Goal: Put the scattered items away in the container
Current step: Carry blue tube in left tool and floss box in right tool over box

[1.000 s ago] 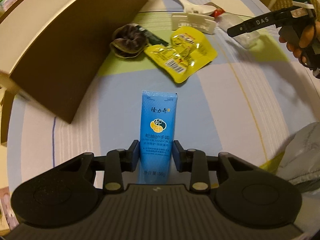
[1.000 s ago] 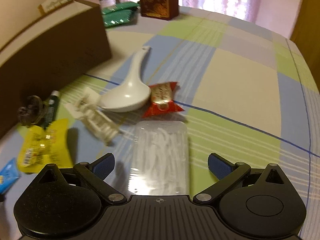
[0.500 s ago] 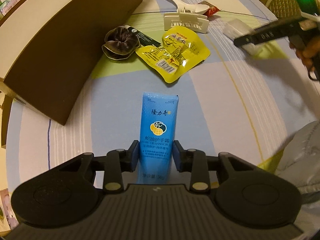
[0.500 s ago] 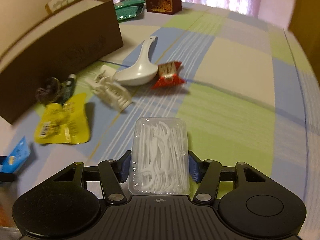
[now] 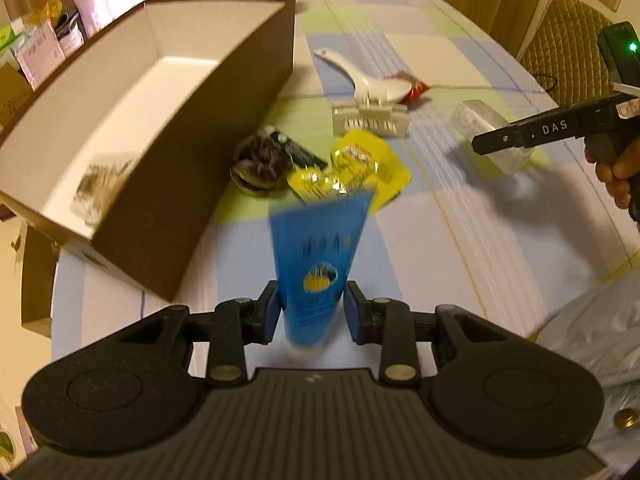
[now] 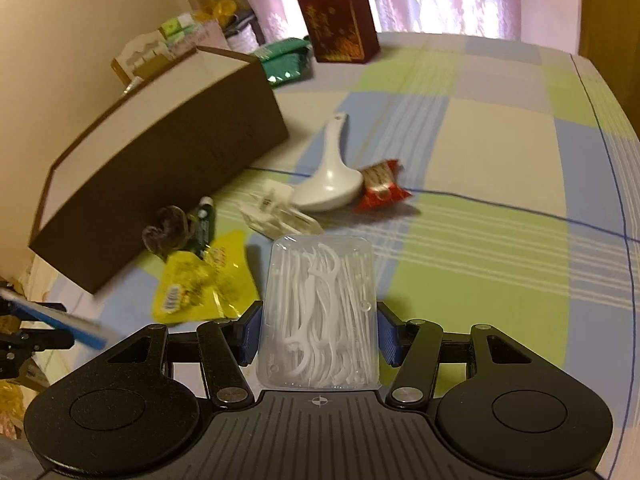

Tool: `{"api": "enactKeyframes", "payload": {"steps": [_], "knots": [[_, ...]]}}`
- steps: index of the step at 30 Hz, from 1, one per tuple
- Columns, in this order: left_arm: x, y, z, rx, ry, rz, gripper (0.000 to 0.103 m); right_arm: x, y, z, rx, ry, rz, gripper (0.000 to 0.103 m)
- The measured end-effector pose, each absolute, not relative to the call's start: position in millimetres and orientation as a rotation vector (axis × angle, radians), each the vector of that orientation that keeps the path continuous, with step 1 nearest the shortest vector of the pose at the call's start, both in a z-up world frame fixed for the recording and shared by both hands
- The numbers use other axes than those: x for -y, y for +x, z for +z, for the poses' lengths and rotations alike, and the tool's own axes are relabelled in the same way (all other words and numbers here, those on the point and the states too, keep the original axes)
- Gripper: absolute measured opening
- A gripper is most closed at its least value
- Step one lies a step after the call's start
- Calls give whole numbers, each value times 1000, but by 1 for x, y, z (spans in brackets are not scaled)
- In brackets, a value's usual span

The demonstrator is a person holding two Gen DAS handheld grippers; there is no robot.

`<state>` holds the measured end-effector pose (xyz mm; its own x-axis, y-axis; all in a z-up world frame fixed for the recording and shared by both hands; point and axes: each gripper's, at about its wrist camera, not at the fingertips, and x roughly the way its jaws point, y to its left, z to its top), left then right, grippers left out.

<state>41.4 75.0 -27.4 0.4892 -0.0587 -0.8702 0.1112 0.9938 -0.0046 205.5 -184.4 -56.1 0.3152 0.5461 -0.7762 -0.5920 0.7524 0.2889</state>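
Observation:
My left gripper (image 5: 312, 312) is shut on a blue hand-cream tube (image 5: 318, 256) and holds it above the table, right of the brown box (image 5: 192, 152). My right gripper (image 6: 318, 330) is shut on a clear case of floss picks (image 6: 320, 312), lifted off the cloth; that case also shows in the left wrist view (image 5: 492, 136). On the table lie a yellow packet (image 5: 372, 168), a dark scrunchie (image 5: 260, 160), a white hair clip (image 5: 370, 120), a white spoon (image 5: 368, 76) and a red candy wrapper (image 6: 380, 188).
The box stands at the table's left and has a pale item (image 5: 100, 184) inside. A dark red box (image 6: 338, 20) and green packets (image 6: 284, 60) sit at the table's far end. A grey cloth (image 5: 592, 336) lies at the near right.
My left gripper has lifted the tube off the table and tilted up towards the box. My right gripper has closed on the floss case and raised it.

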Motion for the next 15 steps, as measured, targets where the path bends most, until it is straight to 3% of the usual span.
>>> {"api": "enactKeyframes", "payload": {"steps": [15], "knots": [[-79, 47, 2, -946, 68, -138, 27, 167, 199, -45, -973, -48, 769, 59]]}}
